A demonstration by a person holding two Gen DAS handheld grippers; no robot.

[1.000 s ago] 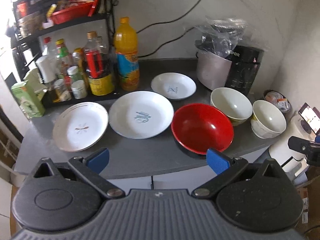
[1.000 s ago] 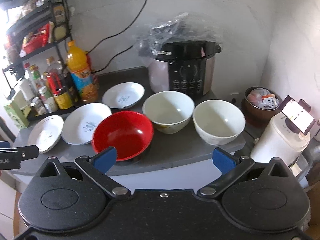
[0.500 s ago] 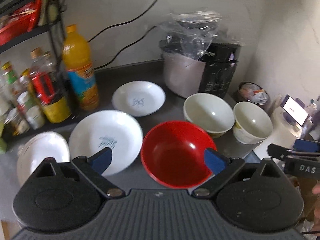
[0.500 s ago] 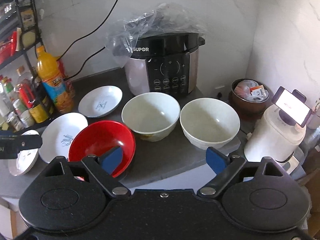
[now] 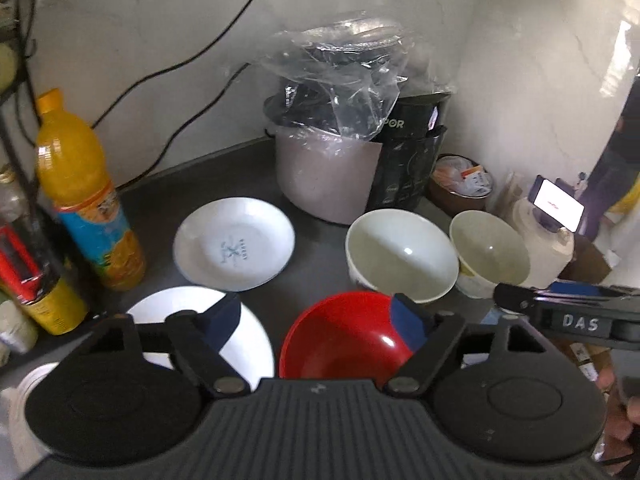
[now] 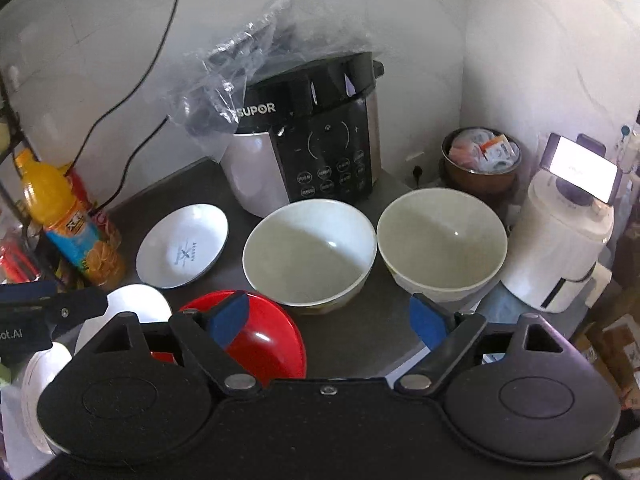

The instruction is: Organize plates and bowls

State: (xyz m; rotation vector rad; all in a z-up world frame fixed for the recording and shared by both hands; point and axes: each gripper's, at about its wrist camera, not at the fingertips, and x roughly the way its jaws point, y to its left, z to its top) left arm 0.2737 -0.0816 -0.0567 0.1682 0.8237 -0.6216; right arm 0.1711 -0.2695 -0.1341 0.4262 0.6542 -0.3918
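On the dark counter [image 5: 320,208] stand a red bowl [image 5: 344,336], two white bowls [image 5: 400,256] [image 5: 492,252], a small white plate [image 5: 234,244], a larger white plate [image 5: 160,304] and one more plate [image 5: 24,384] at the far left. My left gripper [image 5: 316,314] hovers in front of the red bowl, jaws closing with nothing pressed between them. My right gripper [image 6: 328,318] hangs before the left white bowl [image 6: 308,252] and the right white bowl [image 6: 440,240], jaws closing too and holding nothing. The red bowl [image 6: 264,340] lies under its left finger.
A pressure cooker [image 6: 320,148] with a plastic bag on top stands at the back wall. An orange juice bottle [image 5: 80,192] and sauce bottles crowd the left. A brown pot of packets [image 6: 480,160] and a white appliance with a phone [image 6: 568,232] stand at the right.
Both views have swung right along the counter, so the shelf and left plates slid out. Both grippers' jaws have narrowed. The dishes have not moved.
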